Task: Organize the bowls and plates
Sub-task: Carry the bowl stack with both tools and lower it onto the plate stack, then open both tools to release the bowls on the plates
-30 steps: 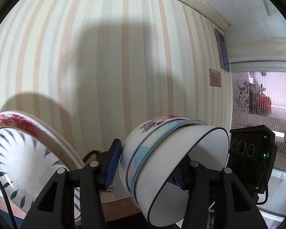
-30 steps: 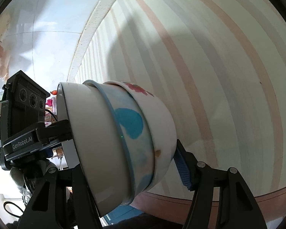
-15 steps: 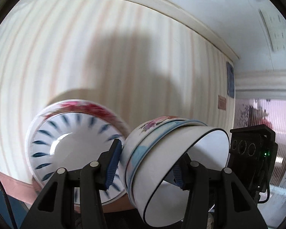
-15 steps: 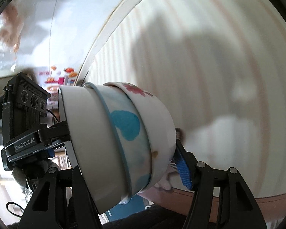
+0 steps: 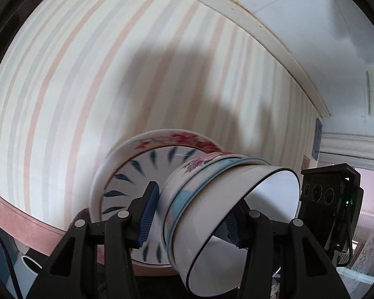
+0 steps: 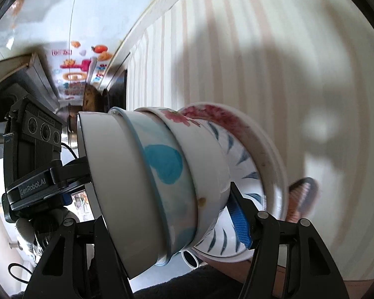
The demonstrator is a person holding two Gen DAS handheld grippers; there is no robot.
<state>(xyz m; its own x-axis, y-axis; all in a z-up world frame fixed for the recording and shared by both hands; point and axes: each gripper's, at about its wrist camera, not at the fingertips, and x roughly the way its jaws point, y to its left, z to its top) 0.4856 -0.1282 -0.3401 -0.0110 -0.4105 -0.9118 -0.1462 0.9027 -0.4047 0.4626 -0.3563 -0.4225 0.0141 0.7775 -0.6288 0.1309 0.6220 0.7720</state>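
White ceramic makes up the stack of bowls (image 5: 227, 214) held in the air on its side, three nested one in another: a plain white bowl (image 6: 112, 174) with a dark rim line, a bowl with pale blue patches (image 6: 162, 167), and a bowl with pink flowers (image 6: 199, 149) at the closed end of the stack. Both claws grip this stack. The left claw (image 5: 190, 215) is closed on it, one blue pad against the flowered bowl's outer wall and the other inside the open mouth of the white bowl. The right claw (image 6: 162, 211) clamps it from the other side, its blue pad (image 6: 239, 221) pressed at the base of the flowered bowl, while its other finger is hidden behind the white bowl. Just behind the stack, touching or nearly touching its closed end, sits a plate with blue leaf marks (image 5: 127, 186) nested in a plate with a red flowered rim (image 5: 177, 137); whether they touch the stack cannot be told. Behind the stack on every side rises a wall with pale pink and grey stripes (image 5: 87, 74), with a pink band along its foot. In the right wrist view, a small brush-like thing (image 6: 301, 196) shows blurred past the plates.
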